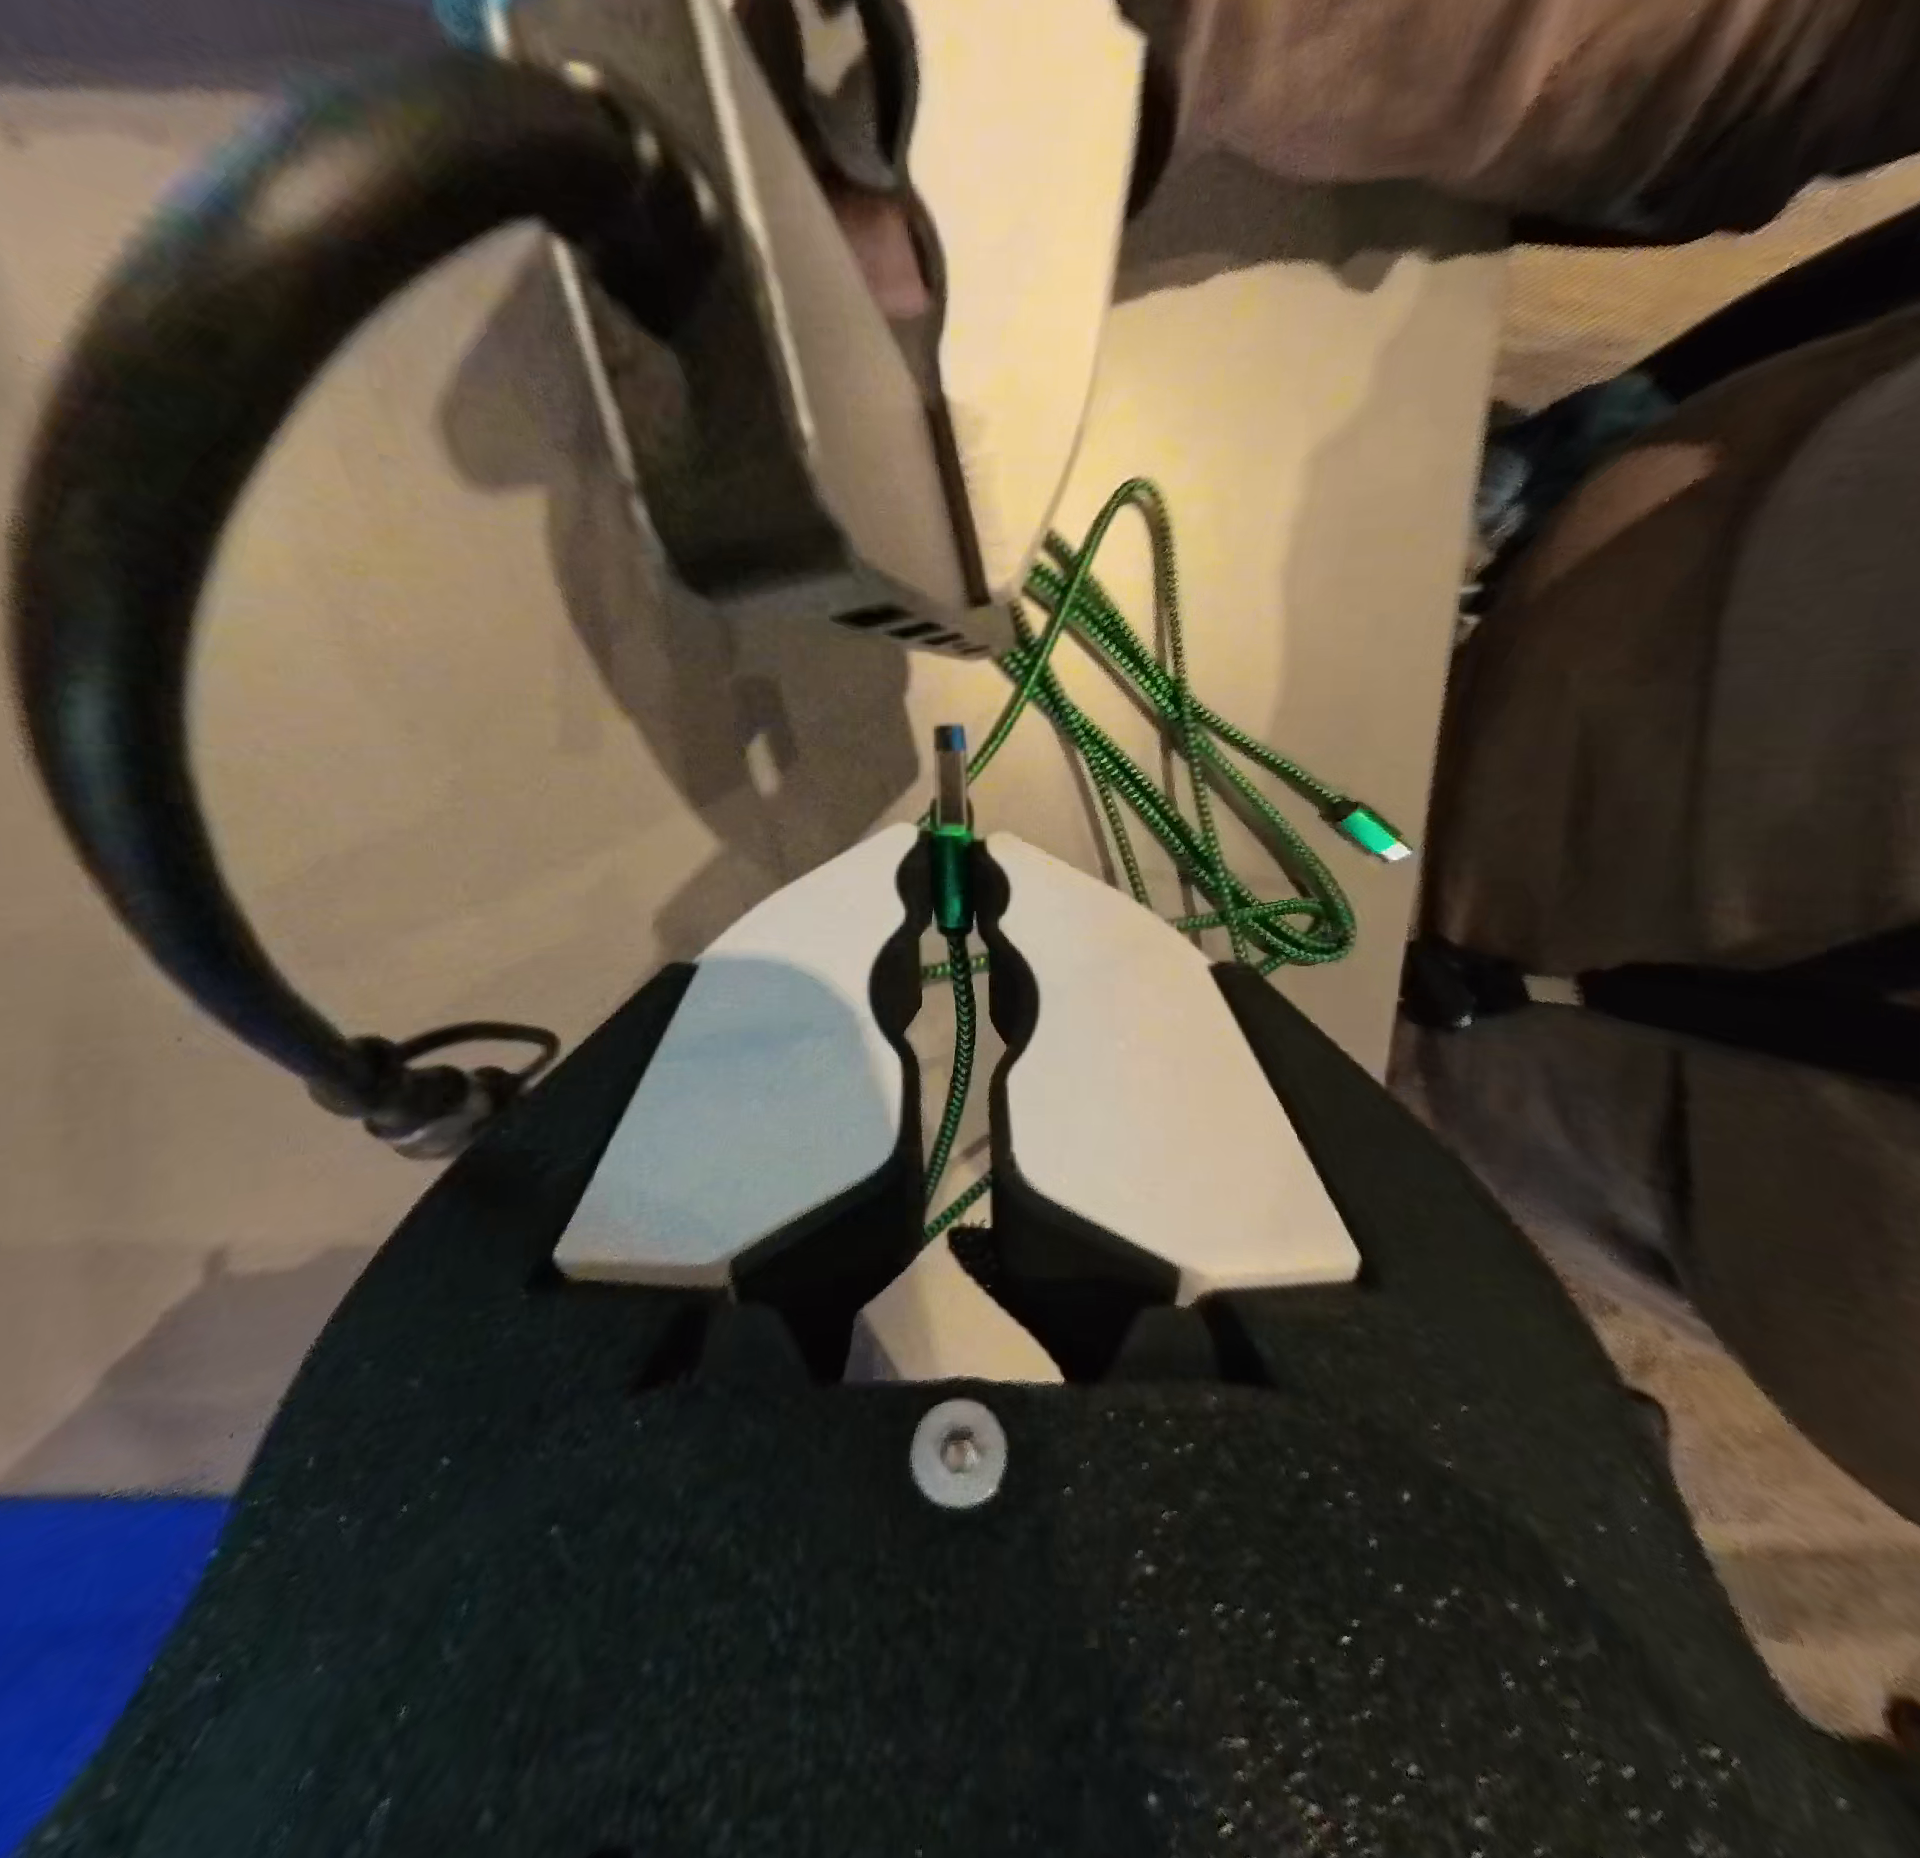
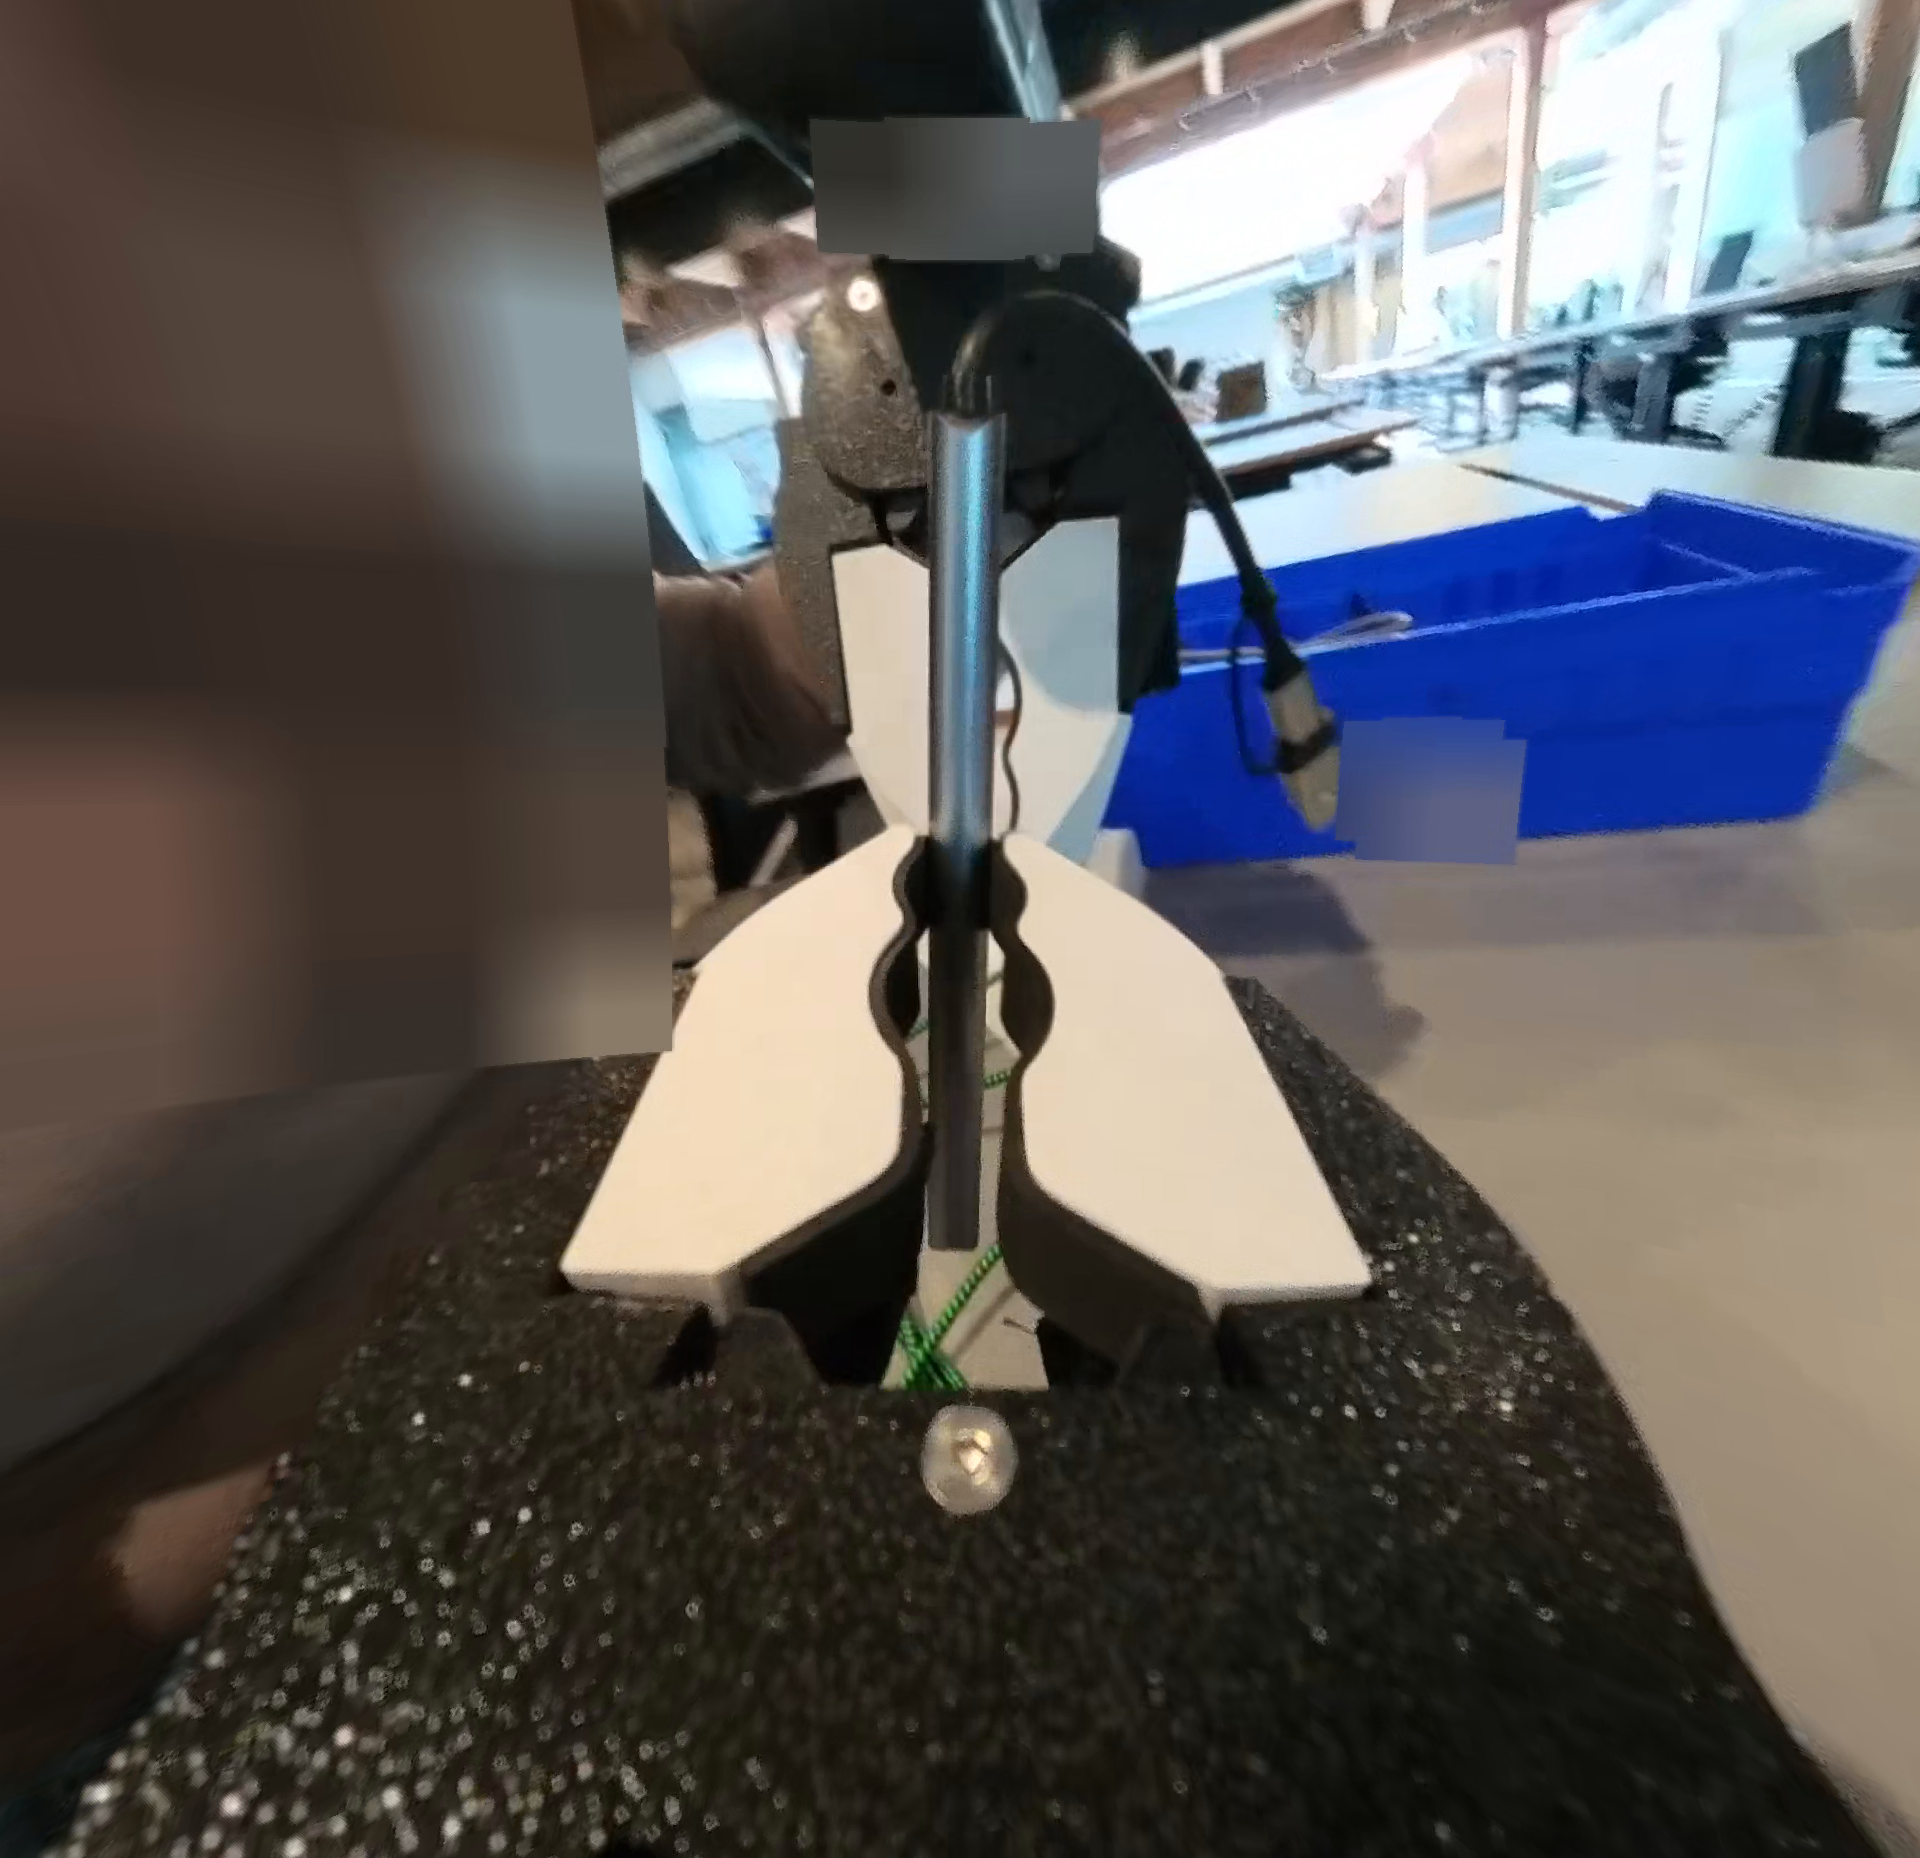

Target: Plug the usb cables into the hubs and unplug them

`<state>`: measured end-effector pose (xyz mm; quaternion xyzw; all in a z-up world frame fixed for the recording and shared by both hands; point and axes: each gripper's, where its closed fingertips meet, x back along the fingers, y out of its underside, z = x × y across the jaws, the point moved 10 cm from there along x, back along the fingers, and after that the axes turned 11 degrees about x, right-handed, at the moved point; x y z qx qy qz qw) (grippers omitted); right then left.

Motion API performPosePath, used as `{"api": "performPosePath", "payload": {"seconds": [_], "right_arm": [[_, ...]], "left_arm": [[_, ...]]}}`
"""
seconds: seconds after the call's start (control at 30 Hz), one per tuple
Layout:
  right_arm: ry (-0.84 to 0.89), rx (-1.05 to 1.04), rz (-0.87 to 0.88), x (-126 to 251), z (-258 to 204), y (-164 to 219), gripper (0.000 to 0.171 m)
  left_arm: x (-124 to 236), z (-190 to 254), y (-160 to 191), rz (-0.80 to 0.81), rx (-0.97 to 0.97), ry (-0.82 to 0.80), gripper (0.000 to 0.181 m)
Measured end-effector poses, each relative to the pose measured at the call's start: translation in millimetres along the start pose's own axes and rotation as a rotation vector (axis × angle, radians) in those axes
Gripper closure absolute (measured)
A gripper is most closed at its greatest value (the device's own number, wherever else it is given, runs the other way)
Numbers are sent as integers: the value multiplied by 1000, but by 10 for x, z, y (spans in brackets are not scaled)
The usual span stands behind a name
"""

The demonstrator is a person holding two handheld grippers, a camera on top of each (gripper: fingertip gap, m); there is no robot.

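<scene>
Pointing its bare metal tip up at the hub, the green USB plug sits pinched in the left gripper, just short of the ports; the right gripper clamps the hub edge-on; green braided cable trails onto the table.

Braided green cable, brushed metal hub, seemingly matt plastic fingers.

Green-black braided cable, blue bin
</scene>
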<state>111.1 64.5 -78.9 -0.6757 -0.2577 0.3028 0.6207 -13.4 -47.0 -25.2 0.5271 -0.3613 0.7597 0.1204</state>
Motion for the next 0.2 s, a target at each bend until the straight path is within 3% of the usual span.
{"api": "performPosePath", "payload": {"seconds": [0.03,0.2], "right_arm": [[-14,-6,18,8,0,-8,162],[-44,-8,46,-6,-23,-21,162]], "left_arm": [[15,14,-8,14,-2,11,175],[68,93,-27,96,-139,8,174]]}}
